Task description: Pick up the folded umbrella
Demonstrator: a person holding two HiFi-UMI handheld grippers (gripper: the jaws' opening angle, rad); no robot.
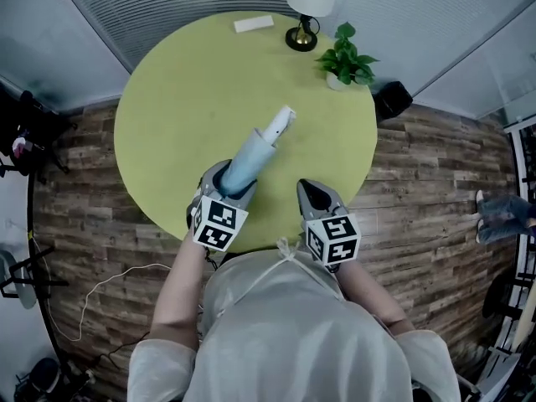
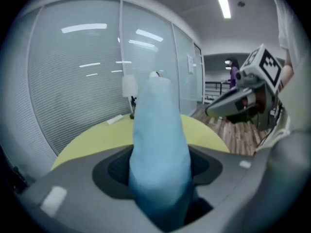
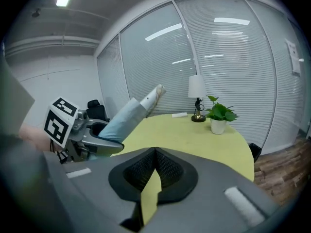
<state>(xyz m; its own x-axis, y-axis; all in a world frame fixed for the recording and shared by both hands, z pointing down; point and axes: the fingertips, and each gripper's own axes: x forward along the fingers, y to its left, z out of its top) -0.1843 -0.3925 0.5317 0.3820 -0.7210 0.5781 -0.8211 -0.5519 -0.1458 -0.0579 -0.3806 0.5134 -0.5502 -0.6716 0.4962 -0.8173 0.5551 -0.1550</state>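
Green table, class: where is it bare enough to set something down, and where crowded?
Bare: the left half of the table, and the stretch between folded umbrella and potted plant. Crowded: the far edge, with white block, lamp and plant.

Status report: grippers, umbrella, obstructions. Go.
Left gripper shut on folded umbrella, held clear of table. Right gripper shut, empty. Path clear; lamp, plant at far edge.

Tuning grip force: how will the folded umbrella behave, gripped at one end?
Probably stiff: the folded umbrella juts straight from the left gripper without sagging. Its fabric likely squashes, maybe slips. End-held, it may lever downward.
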